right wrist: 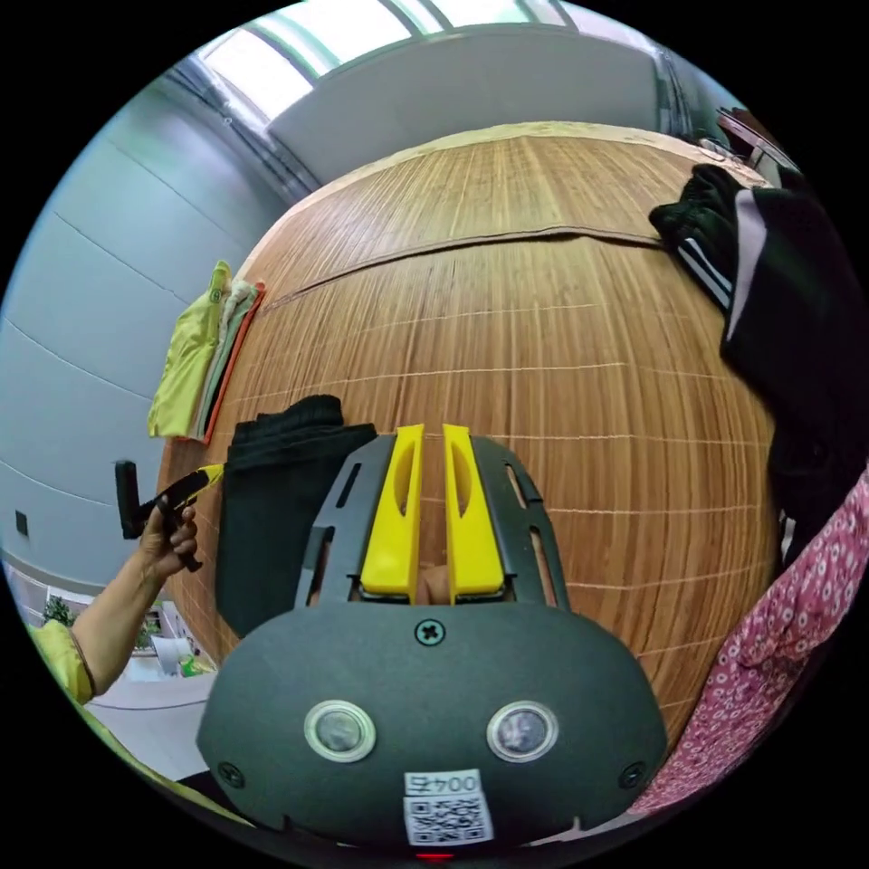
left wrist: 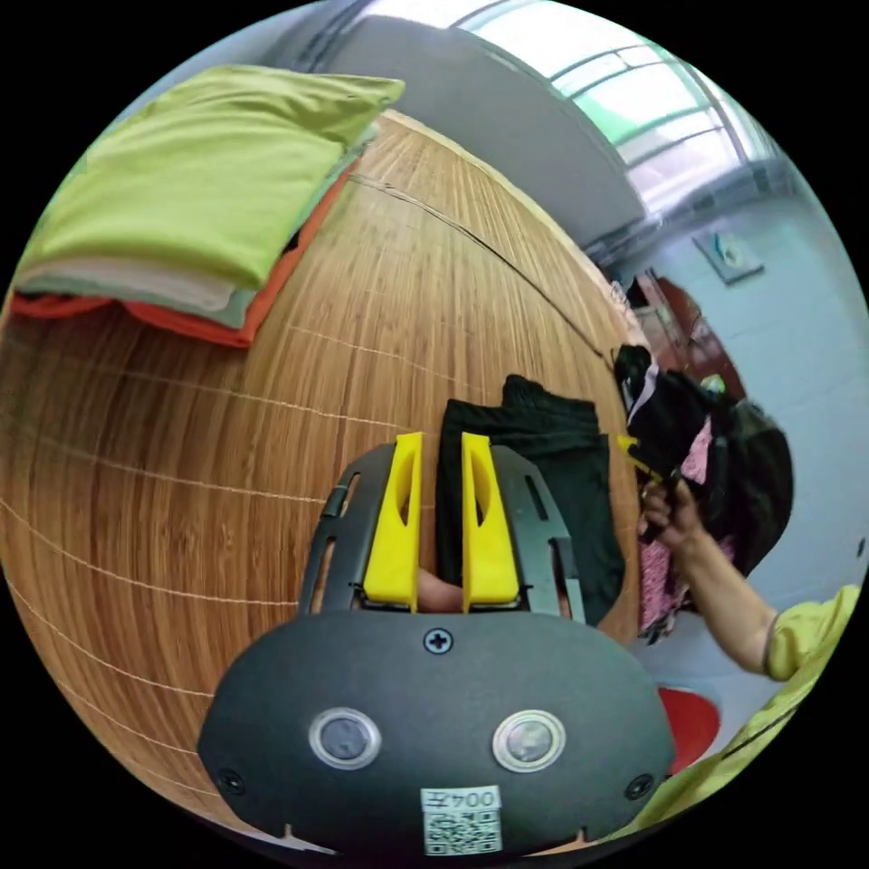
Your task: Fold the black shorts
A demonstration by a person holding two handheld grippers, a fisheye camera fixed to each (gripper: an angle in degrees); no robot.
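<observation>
The black shorts (left wrist: 543,471) lie folded into a narrow bundle on the bamboo mat (left wrist: 272,453), just beyond my left gripper (left wrist: 442,453). Its yellow jaws stand almost together with a thin gap and hold nothing. In the right gripper view the same shorts (right wrist: 272,507) lie to the left of my right gripper (right wrist: 433,444), whose jaws are also close together and empty over bare mat (right wrist: 561,362). A hand holds the right gripper (left wrist: 636,453) beside the shorts, and a hand holds the left gripper (right wrist: 186,489) at their other side. Neither gripper touches the shorts.
A stack of folded clothes (left wrist: 190,208) with a lime green piece on top sits at the mat's far corner, and shows again as the folded stack (right wrist: 204,362). A heap of dark clothes (right wrist: 797,308) and a pink patterned cloth (right wrist: 778,652) lie along the other edge.
</observation>
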